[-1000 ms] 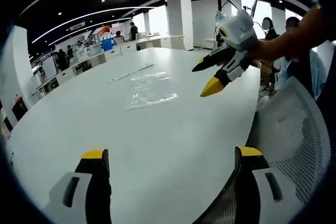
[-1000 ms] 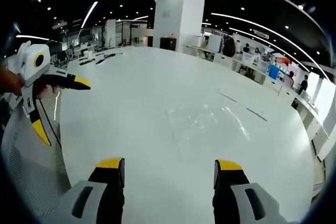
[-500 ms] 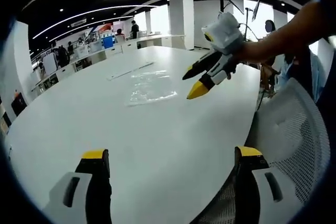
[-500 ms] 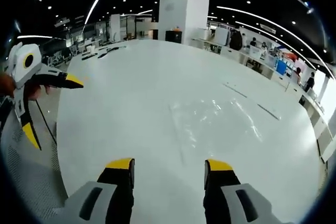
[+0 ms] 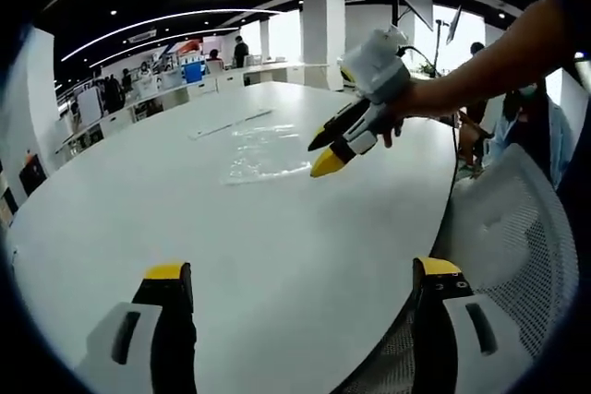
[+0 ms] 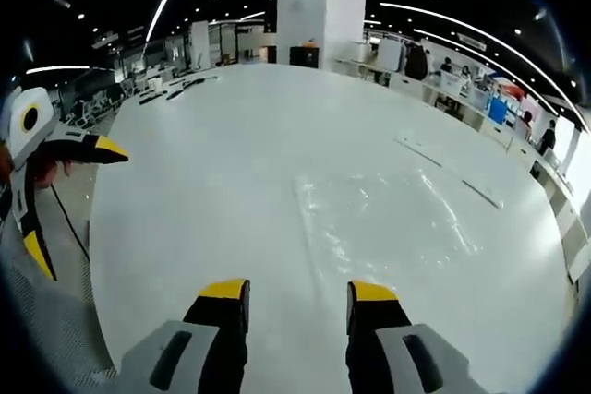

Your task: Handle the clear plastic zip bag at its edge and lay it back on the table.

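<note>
The clear plastic zip bag (image 5: 265,154) lies flat on the white table (image 5: 277,256), far ahead of my left gripper (image 5: 300,269), which stands wide open with nothing between its jaws. My right gripper (image 5: 325,152), held by a hand, comes in from the right and hovers over the bag's near right corner. In the right gripper view the bag (image 6: 383,219) lies just ahead of my right gripper (image 6: 297,291). Its jaws stand partly narrowed but open and hold nothing. The left gripper (image 6: 72,200) shows wide open at the left edge.
A white mesh chair (image 5: 517,228) stands at the table's near right edge, and the chair (image 6: 37,320) appears again at lower left. Thin strips (image 6: 482,194) lie on the table beyond the bag. A white pillar (image 6: 314,11) and desks with people stand behind.
My right gripper has moved down and forward toward the bag, and its jaws have drawn closer together. The left gripper has held still and wide open.
</note>
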